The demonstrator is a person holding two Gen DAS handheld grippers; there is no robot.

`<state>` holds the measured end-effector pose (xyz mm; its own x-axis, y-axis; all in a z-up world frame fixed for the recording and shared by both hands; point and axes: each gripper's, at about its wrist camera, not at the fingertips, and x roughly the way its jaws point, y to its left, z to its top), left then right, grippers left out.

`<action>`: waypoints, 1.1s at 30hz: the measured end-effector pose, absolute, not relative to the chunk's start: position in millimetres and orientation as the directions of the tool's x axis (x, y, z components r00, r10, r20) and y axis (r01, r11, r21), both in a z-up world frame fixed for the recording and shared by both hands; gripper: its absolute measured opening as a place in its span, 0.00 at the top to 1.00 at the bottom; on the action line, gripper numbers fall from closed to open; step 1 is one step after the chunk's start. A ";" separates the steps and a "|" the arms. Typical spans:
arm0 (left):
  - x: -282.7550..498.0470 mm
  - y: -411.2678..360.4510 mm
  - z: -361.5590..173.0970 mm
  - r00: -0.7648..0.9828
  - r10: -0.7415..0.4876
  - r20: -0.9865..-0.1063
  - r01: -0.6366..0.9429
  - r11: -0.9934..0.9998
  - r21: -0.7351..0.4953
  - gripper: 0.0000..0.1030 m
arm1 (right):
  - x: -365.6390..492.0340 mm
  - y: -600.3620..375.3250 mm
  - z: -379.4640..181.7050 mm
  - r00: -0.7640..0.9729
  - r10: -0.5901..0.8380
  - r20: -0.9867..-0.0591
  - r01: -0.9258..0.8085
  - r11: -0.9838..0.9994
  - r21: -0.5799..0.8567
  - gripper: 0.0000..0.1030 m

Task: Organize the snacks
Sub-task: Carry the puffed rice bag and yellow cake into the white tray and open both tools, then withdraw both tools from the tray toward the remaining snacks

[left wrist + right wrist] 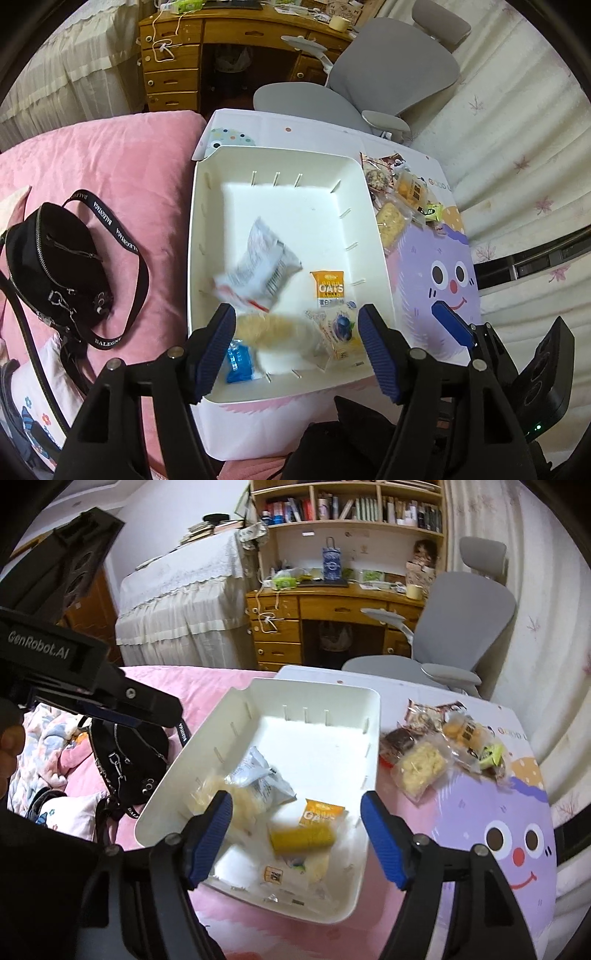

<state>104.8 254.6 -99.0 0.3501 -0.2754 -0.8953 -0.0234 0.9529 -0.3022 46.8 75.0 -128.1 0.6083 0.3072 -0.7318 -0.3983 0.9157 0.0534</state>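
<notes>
A white bin [199, 221] [373, 738] sits on a cartoon mat and holds several snacks: a silver packet [266, 266], an orange oats packet [330, 288], a blueberry packet [340, 332] and a blue packet [238, 362]. My left gripper [295, 317] hangs open over the bin's near end. A blurred pale biscuit packet [273, 332] lies below its jaws, and the pads do not press on it. My right gripper [295, 801] is open above the same bin. A blurred yellow snack [301, 838] shows between its fingers, clear of both pads. More wrapped snacks [443, 746] are piled on the mat to the right of the bin.
A black shoulder bag [55, 266] lies on the pink bedding [129, 166] left of the bin. The purple cartoon mat [509, 834] stretches to the right. A grey office chair [461, 635] and a wooden desk [332, 609] stand beyond the bed.
</notes>
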 end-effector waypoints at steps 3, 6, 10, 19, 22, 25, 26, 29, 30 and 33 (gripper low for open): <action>105.1 246.7 -99.9 0.350 -0.273 -0.896 -0.003 0.956 -0.292 0.34 | 45.0 69.1 -129.8 0.604 0.296 -0.740 -0.384 0.922 0.056 0.29; 105.6 236.8 -102.0 0.339 -0.282 -0.898 0.022 0.956 -0.292 0.34 | 42.9 61.1 -131.5 0.597 0.287 -0.749 -0.369 0.928 0.062 0.29; 106.4 219.5 -105.2 0.318 -0.304 -0.898 0.057 0.952 -0.302 0.35 | 40.4 47.4 -134.1 0.586 0.271 -0.764 -0.346 0.936 0.067 0.29; 113.7 173.8 -107.2 0.288 -0.318 -0.903 0.107 0.948 -0.300 0.34 | 41.8 2.9 -139.1 0.565 0.233 -0.791 -0.285 0.955 0.077 0.29; 117.9 157.6 -105.4 0.285 -0.318 -0.905 0.120 0.948 -0.295 0.34 | 46.3 -15.4 -140.0 0.564 0.222 -0.796 -0.263 0.961 0.083 0.29; 125.5 139.9 -103.5 0.281 -0.309 -0.908 0.138 0.950 -0.281 0.34 | 53.1 -34.2 -139.3 0.568 0.211 -0.796 -0.239 0.967 0.086 0.29; 128.9 132.4 -102.9 0.280 -0.306 -0.910 0.144 0.950 -0.275 0.34 | 55.4 -41.2 -139.4 0.567 0.206 -0.797 -0.229 0.969 0.088 0.29; 138.5 113.6 -101.7 0.275 -0.299 -0.914 0.156 0.952 -0.264 0.34 | 64.8 -63.8 -140.8 0.564 0.196 -0.802 -0.202 0.975 0.097 0.29; 141.4 108.3 -101.7 0.274 -0.297 -0.915 0.160 0.952 -0.261 0.34 | 67.3 -69.9 -141.4 0.563 0.194 -0.803 -0.196 0.976 0.099 0.29; 152.0 91.1 -102.9 0.265 -0.289 -0.920 0.170 0.953 -0.251 0.34 | 77.9 -92.0 -143.5 0.559 0.188 -0.808 -0.177 0.979 0.106 0.29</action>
